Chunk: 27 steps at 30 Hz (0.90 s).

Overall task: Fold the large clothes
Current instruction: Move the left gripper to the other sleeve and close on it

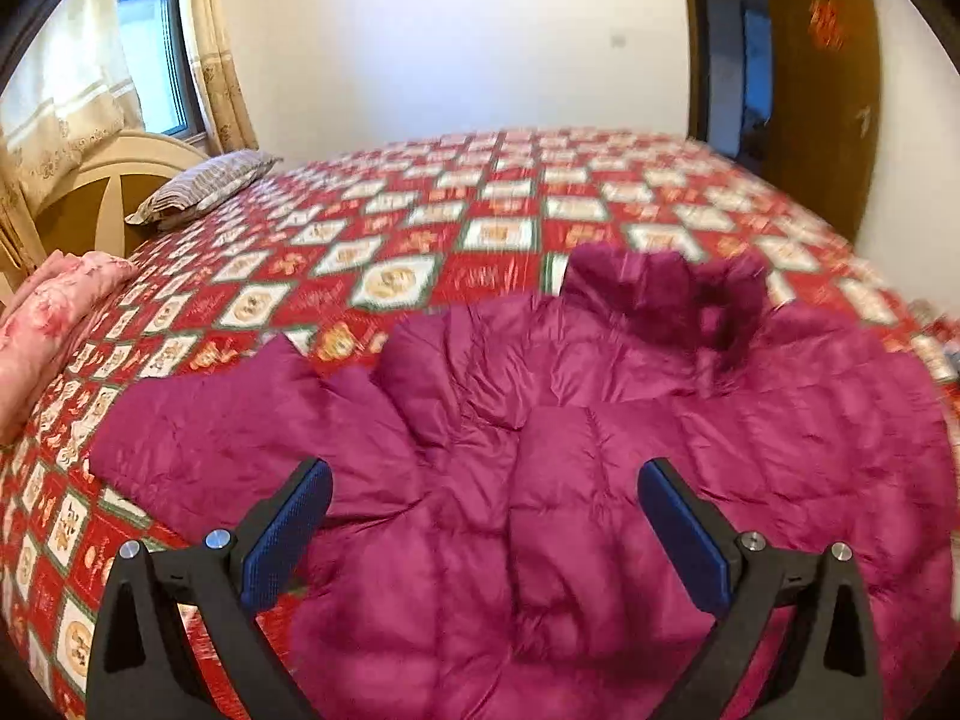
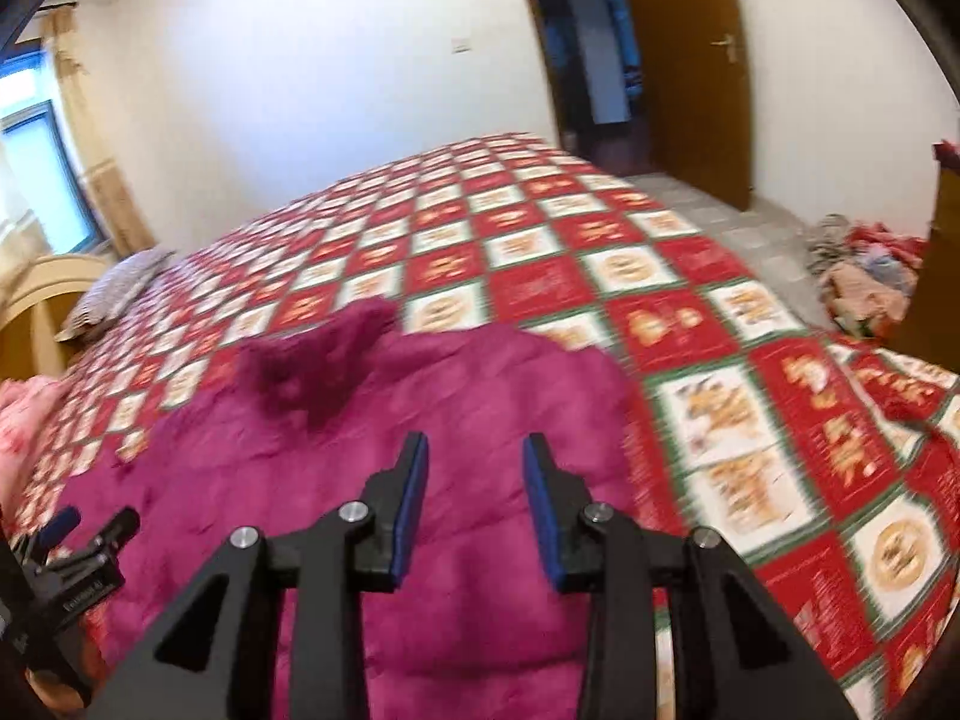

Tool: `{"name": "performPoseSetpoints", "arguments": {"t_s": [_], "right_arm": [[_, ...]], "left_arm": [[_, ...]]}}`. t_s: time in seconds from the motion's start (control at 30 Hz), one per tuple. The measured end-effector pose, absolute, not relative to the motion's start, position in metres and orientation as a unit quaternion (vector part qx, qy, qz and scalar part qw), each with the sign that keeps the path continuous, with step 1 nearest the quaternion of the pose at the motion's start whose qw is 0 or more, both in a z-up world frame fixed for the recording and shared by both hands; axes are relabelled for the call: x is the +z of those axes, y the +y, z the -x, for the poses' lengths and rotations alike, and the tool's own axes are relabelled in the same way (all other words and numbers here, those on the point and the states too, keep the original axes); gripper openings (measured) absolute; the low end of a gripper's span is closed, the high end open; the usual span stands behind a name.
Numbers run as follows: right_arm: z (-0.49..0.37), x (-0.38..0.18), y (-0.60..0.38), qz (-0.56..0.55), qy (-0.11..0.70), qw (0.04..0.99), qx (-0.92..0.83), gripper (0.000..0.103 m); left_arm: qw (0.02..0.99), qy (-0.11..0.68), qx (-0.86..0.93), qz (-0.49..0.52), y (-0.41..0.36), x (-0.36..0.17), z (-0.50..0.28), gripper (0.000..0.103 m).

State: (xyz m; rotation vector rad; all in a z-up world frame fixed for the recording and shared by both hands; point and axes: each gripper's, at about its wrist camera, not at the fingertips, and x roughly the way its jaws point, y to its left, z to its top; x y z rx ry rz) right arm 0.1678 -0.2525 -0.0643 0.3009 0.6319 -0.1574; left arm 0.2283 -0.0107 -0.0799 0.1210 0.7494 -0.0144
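Purple jacket (image 1: 600, 450) flat on bed (image 1: 480, 204); left gripper (image 1: 485, 483) jaws wide apart, right gripper (image 2: 475, 462) narrower, nothing clamped.

A big bed (image 1: 480, 204) fills the room. Its cover has red and white squares. A striped pillow (image 1: 201, 189) lies near the cream headboard (image 1: 102, 180), and a pink blanket (image 1: 54, 324) sits at the bed's edge. Behind the headboard is a window (image 1: 153, 54) with daylight coming in and pale curtains (image 1: 219, 48) beside it. The wall (image 1: 456, 30) is white. A brown door (image 2: 690, 60) stands open. The floor (image 2: 744, 228) is grey, with a pile of clothes (image 2: 864, 276) on it.
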Motion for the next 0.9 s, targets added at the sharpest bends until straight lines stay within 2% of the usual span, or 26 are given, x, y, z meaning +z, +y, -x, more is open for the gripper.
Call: {"name": "performPoseSetpoints", "arguments": {"t_s": [0.23,0.57,0.77,0.9], "right_arm": [[-0.192,-0.136,-0.264,-0.126,0.377,0.911,-0.109,0.037],[-0.178,-0.138,-0.261,-0.108,0.355,0.922,-0.109,0.049],[-0.181,-0.139,-0.265,-0.121,0.347,0.925,-0.094,0.065],[-0.183,-0.138,-0.261,-0.112,0.351,0.925,-0.096,0.069]], "left_arm": [[0.909,0.408,0.025,-0.079,-0.025,-0.137,-0.246,0.102],[0.908,0.416,0.009,-0.045,-0.015,-0.139,-0.252,0.102],[0.919,0.381,0.002,0.102,0.062,-0.101,-0.224,0.102],[0.916,0.377,0.099,0.098,0.138,-0.085,-0.234,0.102]]}}
